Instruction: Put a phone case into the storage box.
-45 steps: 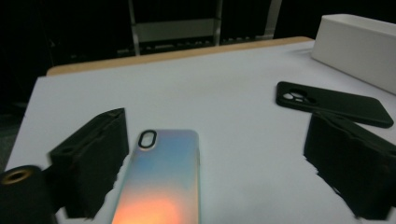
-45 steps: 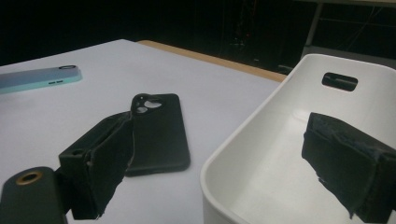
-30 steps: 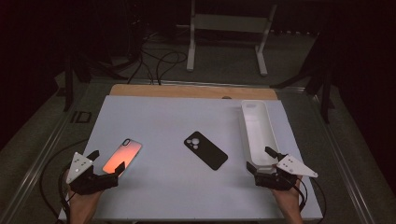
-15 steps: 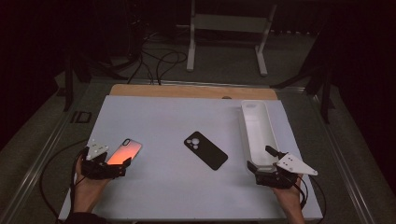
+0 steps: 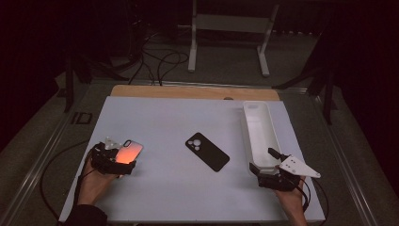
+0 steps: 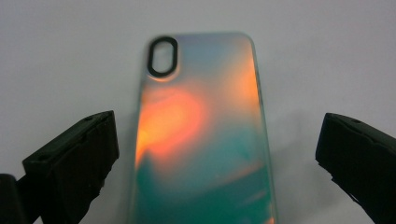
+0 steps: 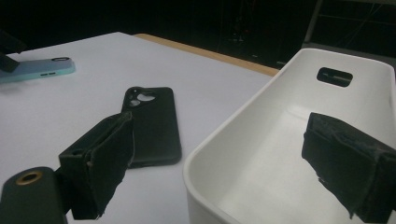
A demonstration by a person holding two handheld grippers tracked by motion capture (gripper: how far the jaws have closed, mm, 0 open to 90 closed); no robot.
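My left tool point(image 5: 123, 159) is open, its jaws set either side of the iridescent phone case point(image 6: 201, 135), which lies flat on the table point(image 5: 164, 122) at its near left. My right tool point(image 5: 269, 165) is also open and empty, at the near end of the white tray point(image 5: 259, 129); a black phone case point(image 5: 207, 151) lies mid-table.
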